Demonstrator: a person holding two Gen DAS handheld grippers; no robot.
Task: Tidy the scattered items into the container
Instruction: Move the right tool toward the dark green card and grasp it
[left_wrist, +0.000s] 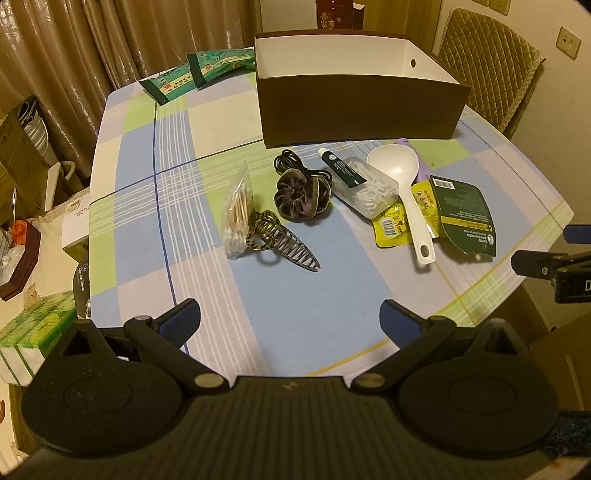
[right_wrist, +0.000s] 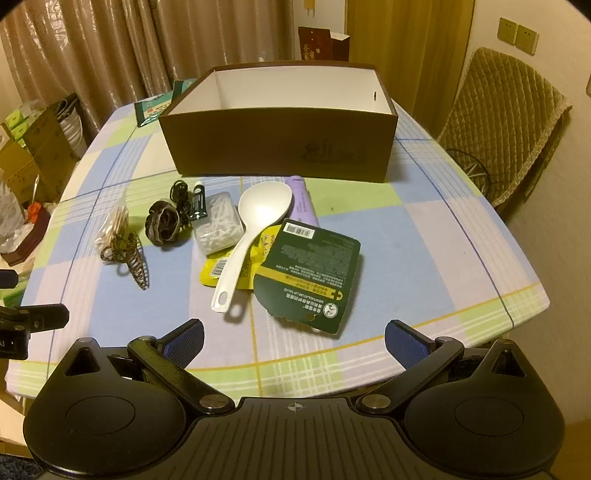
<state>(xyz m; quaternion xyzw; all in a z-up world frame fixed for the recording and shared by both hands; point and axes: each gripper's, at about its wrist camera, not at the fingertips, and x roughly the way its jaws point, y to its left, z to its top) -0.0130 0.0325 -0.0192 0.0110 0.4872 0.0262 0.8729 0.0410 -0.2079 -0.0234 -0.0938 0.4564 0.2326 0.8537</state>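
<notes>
A table draped in a blue, green and white checked tablecloth (left_wrist: 207, 280) is filling both views. A brown cardboard box (right_wrist: 280, 147) with a white inside is standing open-topped toward the far side, and nothing is showing in the part of its interior that can be seen. The scattered items are lying on the cloth in front of it. Nearest the right gripper, a dark green packet (right_wrist: 310, 273) with a yellow band is lying flat, overlapping a yellow sachet (right_wrist: 214, 271). A white plastic rice spoon (right_wrist: 255, 221) is resting across that sachet, its bowl pointing toward the box. A pale purple tube (right_wrist: 304, 201) is lying behind the spoon, just in front of the box wall. Left of the spoon, a clear case of white floss picks (left_wrist: 369, 188) is carrying a small dark green tube (left_wrist: 341, 168) on its top. Further left are sitting a brown velvet scrunchie (left_wrist: 301, 197), a coiled black cord (left_wrist: 291, 162), a leopard-print hair claw (left_wrist: 280, 240) and a bag of cotton swabs (left_wrist: 238, 214).

The left gripper (left_wrist: 291, 317) and the right gripper (right_wrist: 293, 338) are hovering over the near table edge, each with its blue-padded fingers spread wide apart and gripping nothing.
</notes>
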